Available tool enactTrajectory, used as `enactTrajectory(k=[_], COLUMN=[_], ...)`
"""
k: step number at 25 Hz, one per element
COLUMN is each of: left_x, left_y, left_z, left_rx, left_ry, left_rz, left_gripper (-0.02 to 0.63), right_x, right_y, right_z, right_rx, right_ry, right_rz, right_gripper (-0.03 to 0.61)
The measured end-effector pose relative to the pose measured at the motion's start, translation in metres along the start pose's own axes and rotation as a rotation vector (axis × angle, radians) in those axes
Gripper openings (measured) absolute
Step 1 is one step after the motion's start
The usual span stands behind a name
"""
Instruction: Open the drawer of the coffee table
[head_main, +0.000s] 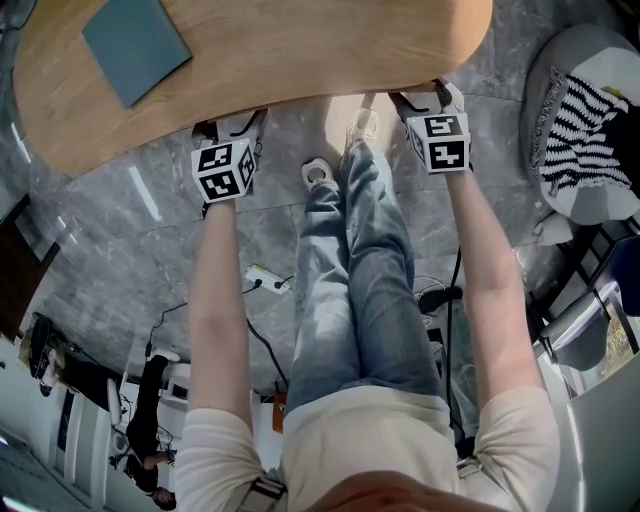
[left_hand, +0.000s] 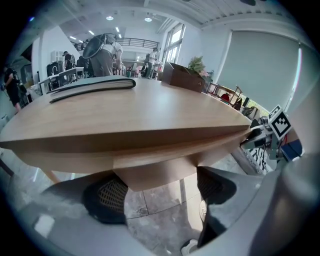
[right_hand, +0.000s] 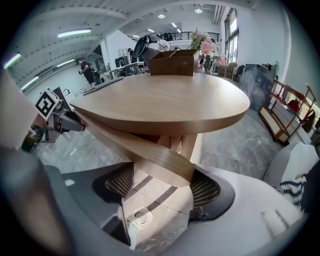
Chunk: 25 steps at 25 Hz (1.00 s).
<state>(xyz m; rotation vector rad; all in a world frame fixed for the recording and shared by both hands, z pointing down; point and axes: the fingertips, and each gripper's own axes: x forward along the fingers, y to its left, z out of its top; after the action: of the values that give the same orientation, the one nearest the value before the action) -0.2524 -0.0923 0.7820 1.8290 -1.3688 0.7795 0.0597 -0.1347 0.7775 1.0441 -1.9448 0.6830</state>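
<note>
The oval wooden coffee table (head_main: 300, 60) fills the top of the head view, and both grippers reach under its near rim. My left gripper (head_main: 232, 130) has a flat piece of the drawer front (left_hand: 155, 172) between its mesh pads (left_hand: 107, 197), and the wood touches both. My right gripper (head_main: 432, 100) holds the curved band of the same drawer front (right_hand: 160, 160), which fills the gap between its pads (right_hand: 202, 189). In the head view the tabletop hides the drawer and both sets of jaw tips.
A teal book (head_main: 135, 35) and a wooden box with flowers (right_hand: 175, 62) lie on the tabletop. The person's jeans-clad legs (head_main: 350, 250) and white shoes stand between the grippers. A striped cushion on a white seat (head_main: 590, 130) is at the right; a power strip (head_main: 265, 280) lies on the floor.
</note>
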Motion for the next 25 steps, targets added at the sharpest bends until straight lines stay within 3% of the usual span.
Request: enactTrajectory(k=[25], left_x=[-0.036], left_y=[-0.023], left_z=[-0.068], left_rx=[-0.018], left_ry=[0.103], left_rz=[-0.007], left_gripper=[0.434], right_x=[-0.035], right_y=[0.032], right_z=[-0.067], right_rx=[0.031], right_ry=[0.079], right_rz=[-0.001], right_gripper=[0.345])
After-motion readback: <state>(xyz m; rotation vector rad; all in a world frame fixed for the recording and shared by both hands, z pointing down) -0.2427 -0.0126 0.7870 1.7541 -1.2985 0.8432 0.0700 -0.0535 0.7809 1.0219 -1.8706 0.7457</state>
